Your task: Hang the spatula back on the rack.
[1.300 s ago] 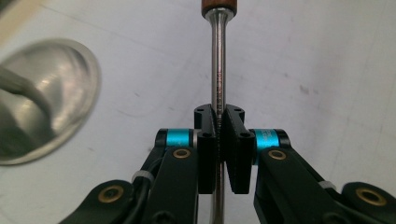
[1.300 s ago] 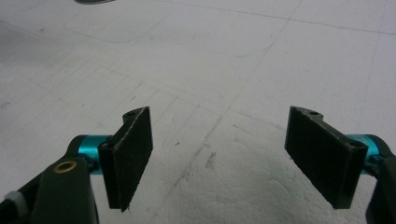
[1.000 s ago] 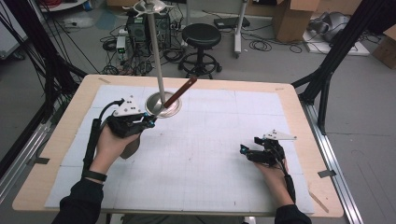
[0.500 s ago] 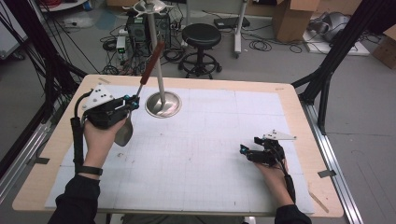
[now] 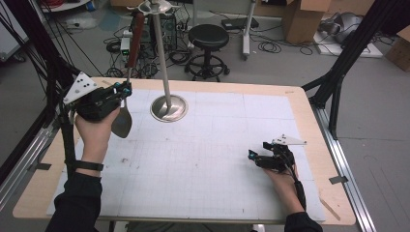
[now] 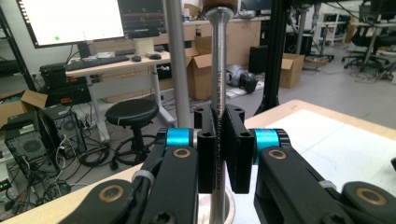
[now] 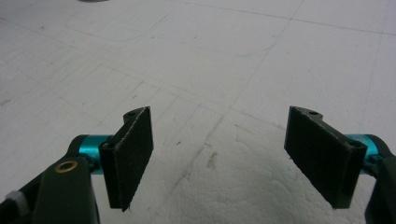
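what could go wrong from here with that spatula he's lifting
1. The left gripper pinches only the thin metal shaft of the spatula; it could swivel or slip.
2. The raised wooden handle is near the stand's pole and could knock it.
3. The right gripper lies open, offering no support.

Bright even indoor light, soft shadows, close-up foreground slightly blurred

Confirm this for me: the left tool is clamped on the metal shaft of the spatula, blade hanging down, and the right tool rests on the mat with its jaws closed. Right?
Not quite. The right tool rests on the mat with its jaws wide open and nothing between them, as the right gripper view shows. The rest holds: the left tool is clamped on the spatula shaft, blade hanging down.
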The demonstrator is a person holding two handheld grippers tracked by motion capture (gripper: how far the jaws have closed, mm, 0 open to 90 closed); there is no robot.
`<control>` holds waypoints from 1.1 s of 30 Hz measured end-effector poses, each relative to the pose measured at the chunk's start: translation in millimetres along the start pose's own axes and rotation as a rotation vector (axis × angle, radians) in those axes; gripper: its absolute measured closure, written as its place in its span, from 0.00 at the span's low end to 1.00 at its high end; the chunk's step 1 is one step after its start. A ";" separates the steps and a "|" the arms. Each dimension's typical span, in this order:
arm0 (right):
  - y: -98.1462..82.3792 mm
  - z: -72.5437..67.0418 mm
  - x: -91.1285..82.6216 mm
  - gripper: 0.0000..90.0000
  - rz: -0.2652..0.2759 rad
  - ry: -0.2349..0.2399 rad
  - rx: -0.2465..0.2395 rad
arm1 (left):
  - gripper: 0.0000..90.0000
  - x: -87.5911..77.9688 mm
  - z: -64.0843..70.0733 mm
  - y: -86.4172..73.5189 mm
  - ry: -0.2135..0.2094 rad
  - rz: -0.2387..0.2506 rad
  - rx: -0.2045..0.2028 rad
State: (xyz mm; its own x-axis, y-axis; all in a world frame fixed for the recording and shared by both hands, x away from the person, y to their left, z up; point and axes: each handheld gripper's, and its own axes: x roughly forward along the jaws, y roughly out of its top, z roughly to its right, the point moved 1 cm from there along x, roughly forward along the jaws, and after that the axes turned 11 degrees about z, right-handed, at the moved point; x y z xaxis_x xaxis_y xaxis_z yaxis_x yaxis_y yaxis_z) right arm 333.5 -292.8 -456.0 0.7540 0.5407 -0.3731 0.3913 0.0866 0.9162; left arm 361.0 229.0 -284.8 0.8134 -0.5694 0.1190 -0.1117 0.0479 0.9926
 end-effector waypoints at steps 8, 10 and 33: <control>0.0 0.0 0.0 0.26 -0.001 0.001 -0.001 | 0.94 3.3 -10.0 1.0 0.011 0.009 -0.035; 0.0 0.1 0.1 0.26 -0.001 0.001 -0.001 | 0.94 5.5 -11.7 0.4 0.018 0.000 -0.032; 0.0 -0.5 0.3 0.26 -0.004 0.004 -0.001 | 0.94 21.9 -13.6 -4.6 0.033 -0.035 0.009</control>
State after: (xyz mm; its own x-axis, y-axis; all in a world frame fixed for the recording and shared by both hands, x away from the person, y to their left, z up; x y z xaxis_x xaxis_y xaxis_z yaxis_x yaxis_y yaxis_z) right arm 333.5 -292.2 -456.1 0.7503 0.5438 -0.3759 0.3935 0.0894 0.9150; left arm 387.1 227.5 -286.4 0.8352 -0.5433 0.0852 -0.0881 0.0208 0.9959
